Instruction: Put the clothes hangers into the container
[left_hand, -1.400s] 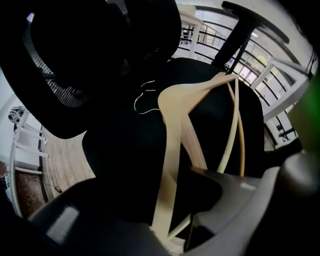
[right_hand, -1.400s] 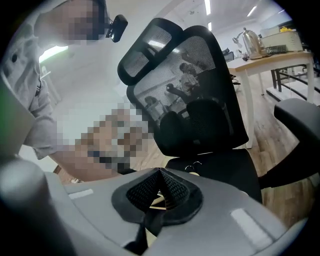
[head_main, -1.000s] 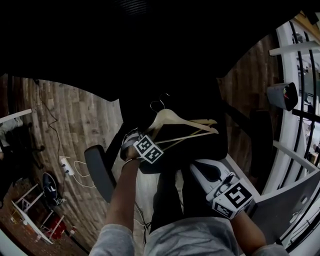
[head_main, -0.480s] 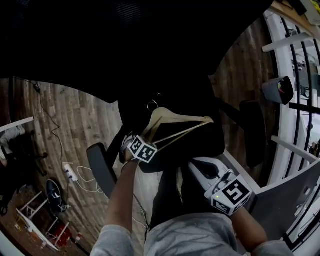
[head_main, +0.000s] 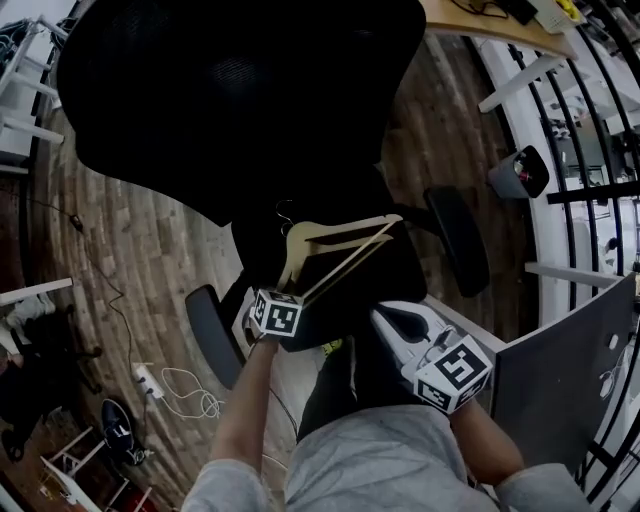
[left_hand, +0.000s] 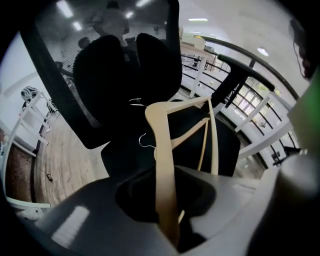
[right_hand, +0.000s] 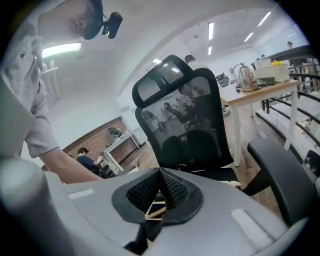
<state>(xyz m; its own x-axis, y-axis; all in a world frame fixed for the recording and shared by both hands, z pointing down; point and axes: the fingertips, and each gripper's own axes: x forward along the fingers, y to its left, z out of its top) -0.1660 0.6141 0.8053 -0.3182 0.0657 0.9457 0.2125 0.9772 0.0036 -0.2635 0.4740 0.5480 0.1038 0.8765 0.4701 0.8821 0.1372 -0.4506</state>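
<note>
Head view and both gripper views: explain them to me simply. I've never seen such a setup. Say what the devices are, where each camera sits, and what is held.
There is no robot here. A person holds a hand-held gripper in each hand, each with a marker cube. The head view looks down from the person's head onto a black office chair. The other two cameras ride on the grippers and look along their jaws. The left gripper has just been closing its jaws on a wooden hanger, which it grips by one arm over the chair's seat. The right gripper has its jaws together and holds nothing. No container shows in any picture.
</note>
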